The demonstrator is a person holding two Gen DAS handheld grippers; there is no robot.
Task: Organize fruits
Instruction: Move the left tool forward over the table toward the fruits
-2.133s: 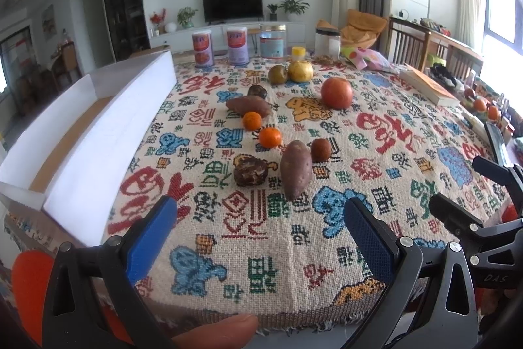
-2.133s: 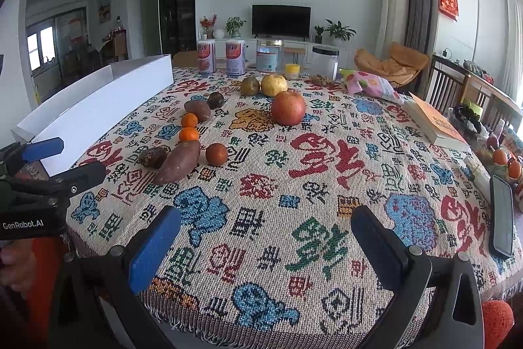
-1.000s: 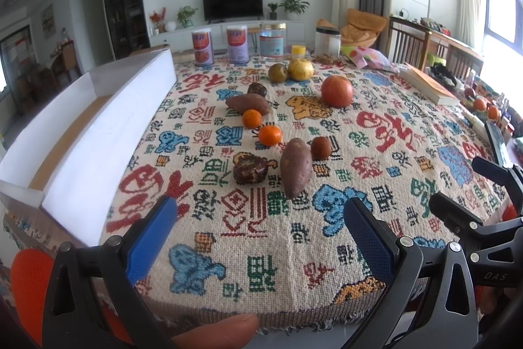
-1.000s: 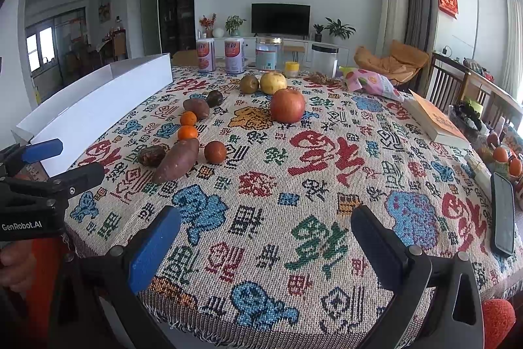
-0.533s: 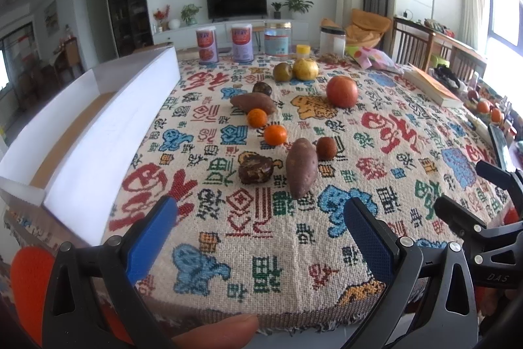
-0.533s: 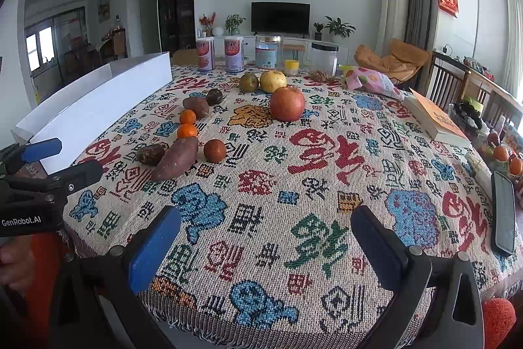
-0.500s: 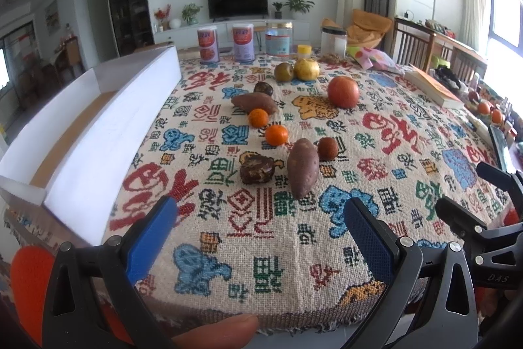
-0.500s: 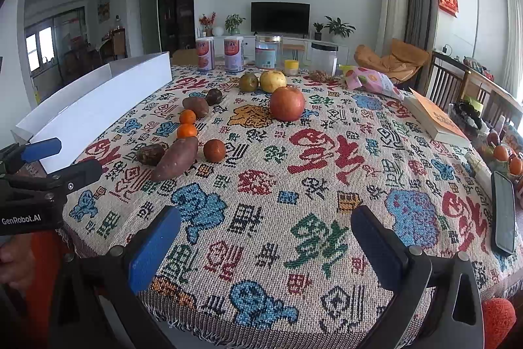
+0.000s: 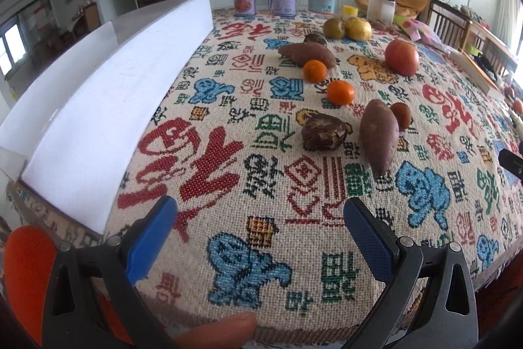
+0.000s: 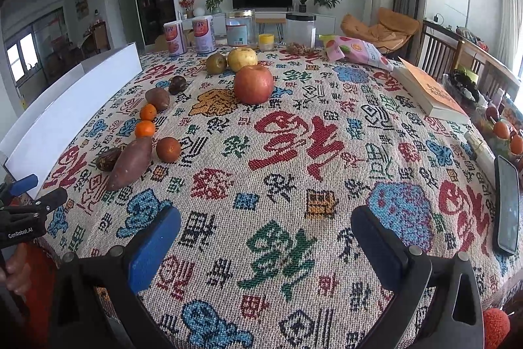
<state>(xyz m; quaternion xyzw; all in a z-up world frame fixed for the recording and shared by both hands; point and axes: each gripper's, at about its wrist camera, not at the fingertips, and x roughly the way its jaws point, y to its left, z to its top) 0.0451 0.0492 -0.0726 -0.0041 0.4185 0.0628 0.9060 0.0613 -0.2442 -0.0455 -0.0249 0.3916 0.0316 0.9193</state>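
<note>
Fruits and roots lie on the patterned tablecloth (image 9: pixel 261 152). In the left wrist view a dark wrinkled fruit (image 9: pixel 323 131), a sweet potato (image 9: pixel 378 133), a small brown fruit (image 9: pixel 401 116), two tangerines (image 9: pixel 340 92), a second sweet potato (image 9: pixel 306 53) and a red apple (image 9: pixel 401 57) lie ahead. My left gripper (image 9: pixel 260 234) is open and empty over the near table edge. My right gripper (image 10: pixel 265 237) is open and empty, well short of the apple (image 10: pixel 253 84) and the sweet potato (image 10: pixel 130 163).
A long white open box (image 9: pixel 108 94) runs along the table's left side. Cans and jars (image 10: pixel 240 31) stand at the far edge. A snack bag (image 10: pixel 354 51), a book (image 10: pixel 431 90) and a phone (image 10: pixel 507 205) lie on the right.
Both grippers have moved forward over the table, so the fruits appear closer. Both stay open. Nothing on the table has moved.
</note>
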